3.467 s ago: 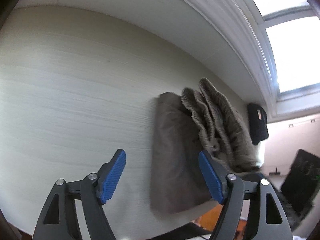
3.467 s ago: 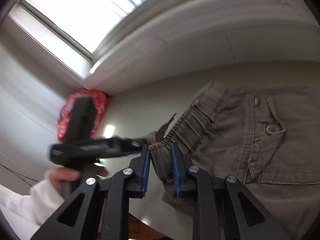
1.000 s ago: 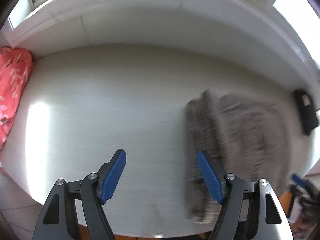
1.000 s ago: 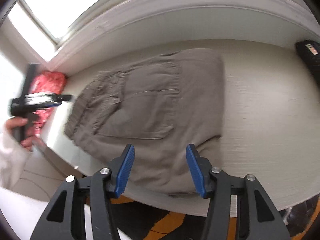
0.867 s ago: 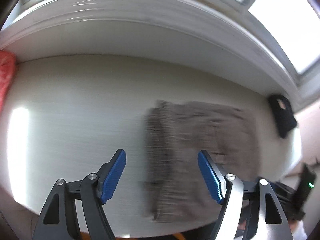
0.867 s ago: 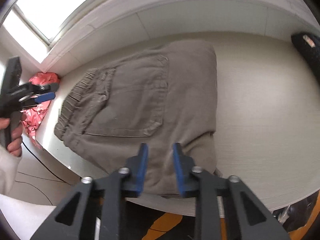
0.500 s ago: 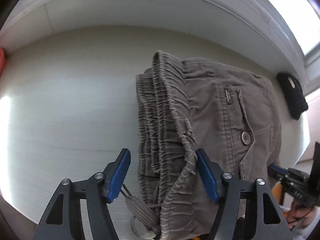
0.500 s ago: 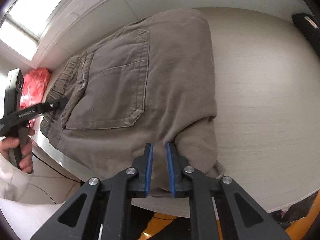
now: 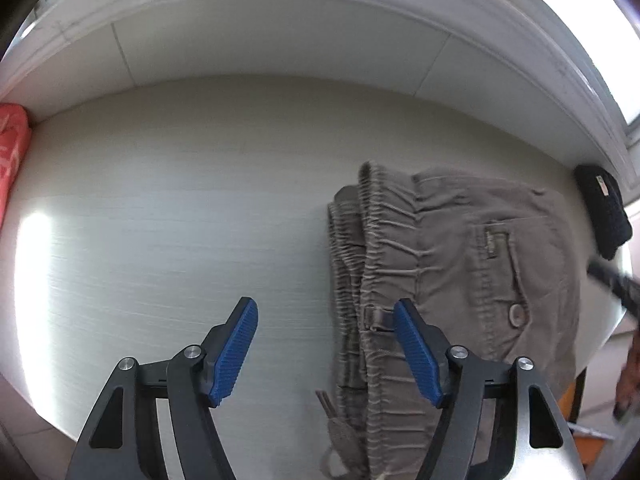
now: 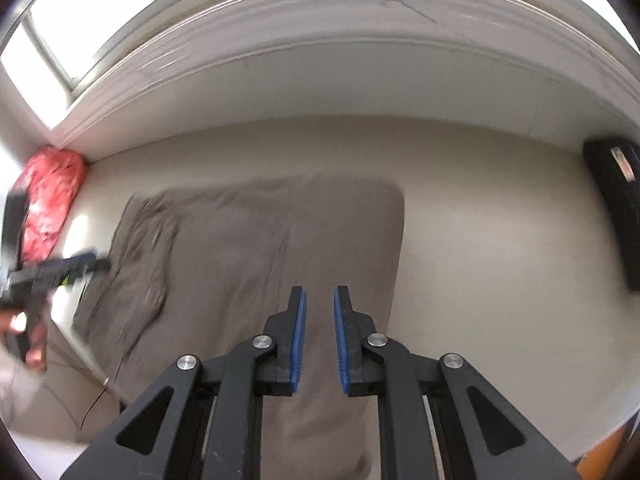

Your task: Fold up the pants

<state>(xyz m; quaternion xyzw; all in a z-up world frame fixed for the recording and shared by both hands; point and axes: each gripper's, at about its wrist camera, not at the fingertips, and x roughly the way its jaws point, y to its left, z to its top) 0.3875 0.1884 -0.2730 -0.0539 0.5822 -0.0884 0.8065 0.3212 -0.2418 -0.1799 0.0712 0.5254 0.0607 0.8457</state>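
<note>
Tongs on the left, called left tongs point(image 9: 324, 308), tilted steeply down over the bench point(image 9: 160, 200), blue pads spread wide with nothing between them. Right-hand pad just above the elastic waistband point(image 9: 384, 240) of the brown pants point(image 9: 460, 248); left-hand pad over bare bench. Pants lying folded at 3 o'clock in the left wrist view, waistband toward the middle, a pocket button point(image 9: 517, 314) at 4 o'clock, the drawstring point(image 9: 336, 428) trailing off toward 6 o'clock.

Right tongs point(image 10: 319, 292) also pitched steeply down, closed to a narrow slit with brown cloth filling it, gripping a fold of the pants at their near edge. Pants stretching from there to 9 o'clock in the right wrist view.

Hard to make out: cloth smeared by blur in the right wrist view, seams and pocket unreadable. Holding hand point(image 10: 24, 336) at 9 o'clock only a blurred patch, cut by the frame edge. Dark bar at 3 o'clock in the left wrist view too blurred to name. Red cloth point(image 9: 12, 140) at 9 o'clock clipped by the frame. Black object point(image 9: 604, 212) at 3 o'clock, kind unclear. Lower pants hidden behind the tongs' arms.
</note>
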